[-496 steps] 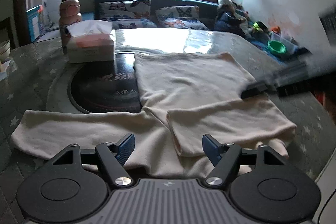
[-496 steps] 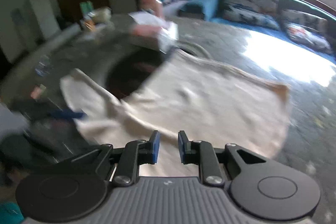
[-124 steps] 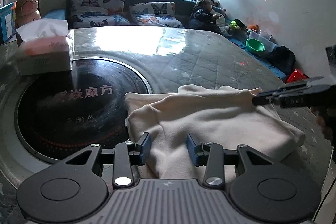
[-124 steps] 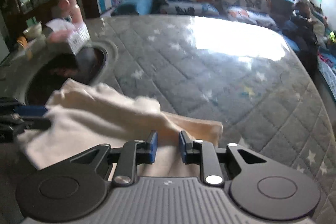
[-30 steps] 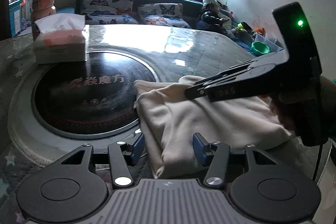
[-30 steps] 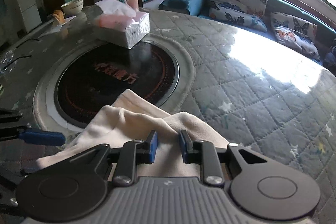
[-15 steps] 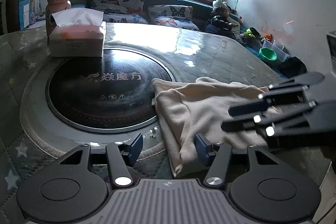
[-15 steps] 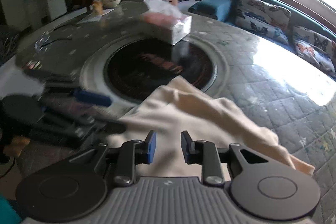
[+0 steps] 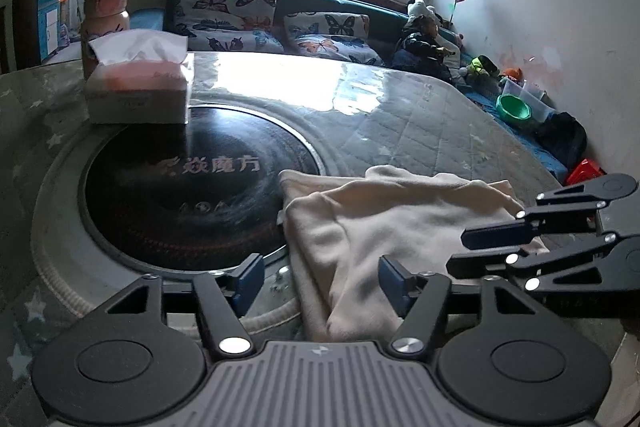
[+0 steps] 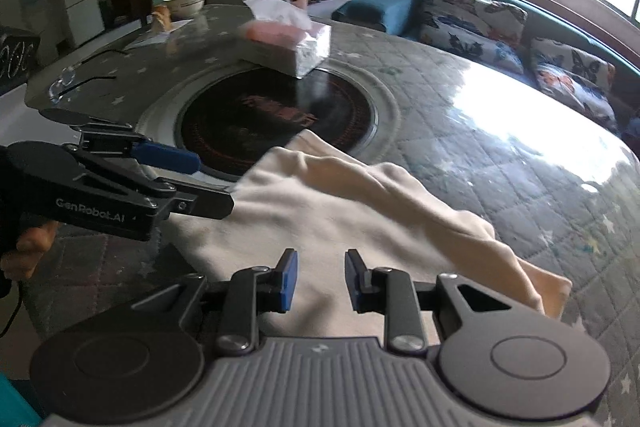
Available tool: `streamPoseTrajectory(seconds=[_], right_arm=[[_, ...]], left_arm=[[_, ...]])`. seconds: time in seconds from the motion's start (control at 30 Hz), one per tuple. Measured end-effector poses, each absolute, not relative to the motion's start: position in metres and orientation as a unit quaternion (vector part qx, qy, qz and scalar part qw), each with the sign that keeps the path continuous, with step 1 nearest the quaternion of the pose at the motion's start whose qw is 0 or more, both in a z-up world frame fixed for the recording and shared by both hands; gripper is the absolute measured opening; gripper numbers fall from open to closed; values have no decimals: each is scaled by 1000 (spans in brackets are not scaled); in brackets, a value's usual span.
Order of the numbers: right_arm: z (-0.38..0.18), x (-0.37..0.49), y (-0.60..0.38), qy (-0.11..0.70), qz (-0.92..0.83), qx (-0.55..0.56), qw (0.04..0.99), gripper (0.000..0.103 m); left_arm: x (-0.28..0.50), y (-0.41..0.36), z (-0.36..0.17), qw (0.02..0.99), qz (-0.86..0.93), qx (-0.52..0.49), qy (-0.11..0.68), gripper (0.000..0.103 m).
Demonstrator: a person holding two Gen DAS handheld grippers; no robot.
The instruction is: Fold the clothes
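folded cream garment (image 9: pixel 384 227) lying bunched on the quilted desk (image 9: pixel 420 131), just beside the black round hotplate (image 9: pixel 188 195), one corner of the cloth lapping over the hotplate's metal rim. same garment (image 10: pixel 340 215) in the right wrist view, rumpled along its far edge, spread toward the desk edge away from the hotplate (image 10: pixel 276 119).

left tool (image 9: pixel 320 279) low over the near edge of the garment, jaws opening, wide apart, a fold of cloth between them but pads clear of it: released. seen from the right wrist view, left tool (image 10: pixel 212 183) just beside the hotplate's rim, tips at the garment's edge, gripped by a hand (image 10: pixel 28 247).

right tool (image 10: pixel 318 277) above the garment on the side away from the hotplate, jaws a little apart with nothing pinched between the blue pads: released. from the left wrist view, right tool (image 9: pixel 464 251) over the garment's far side from the hotplate, not touching the cloth as far as can be told.

tissue box (image 9: pixel 138 89) at the hotplate's far rim, partly on the black glass; pink bottle (image 9: pixel 105 15) just behind the box.
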State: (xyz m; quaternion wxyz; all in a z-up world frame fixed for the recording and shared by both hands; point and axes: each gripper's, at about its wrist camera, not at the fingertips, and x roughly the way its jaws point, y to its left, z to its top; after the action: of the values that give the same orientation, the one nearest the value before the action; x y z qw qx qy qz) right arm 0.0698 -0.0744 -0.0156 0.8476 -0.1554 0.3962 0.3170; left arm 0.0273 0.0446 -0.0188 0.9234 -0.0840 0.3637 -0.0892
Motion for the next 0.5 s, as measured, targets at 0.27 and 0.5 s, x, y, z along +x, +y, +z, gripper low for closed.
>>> streamPoseTrajectory(seconds=[0.27, 0.5], right_arm=[[-23, 68, -76, 403, 312, -149, 848, 31], [-24, 67, -75, 401, 311, -150, 849, 32]], left_arm=[[41, 38, -28, 916, -79, -80, 384, 74], [42, 40, -30, 914, -70, -82, 391, 77]])
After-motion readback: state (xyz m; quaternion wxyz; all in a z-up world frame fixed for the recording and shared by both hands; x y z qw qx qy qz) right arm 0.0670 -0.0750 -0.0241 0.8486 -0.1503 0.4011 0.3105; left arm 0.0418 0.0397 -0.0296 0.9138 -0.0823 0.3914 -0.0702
